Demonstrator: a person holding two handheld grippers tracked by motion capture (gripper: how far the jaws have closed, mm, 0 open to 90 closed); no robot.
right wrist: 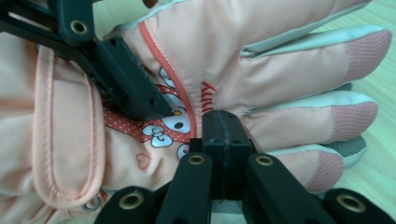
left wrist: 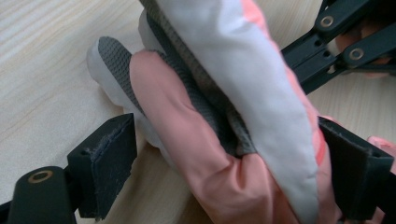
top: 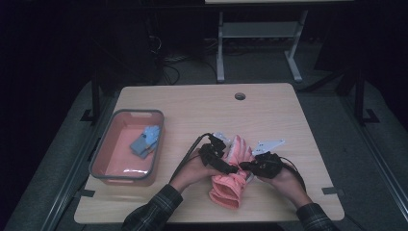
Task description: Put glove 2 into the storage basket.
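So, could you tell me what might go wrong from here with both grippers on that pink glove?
1. The left gripper straddles the pink glove with jaws apart; closing may catch only the thumb, so the glove could twist.
2. The right gripper looks shut on a thin fold, which might slip out under pull.
3. Both grippers crowd together and could collide.

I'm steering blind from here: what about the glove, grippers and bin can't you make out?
- Pink glove: palm side hidden, face down in the high view.
- Right gripper: jaws together, but fabric between them unclear in its own view.
- Blue-grey item in the bin: too small to identify.
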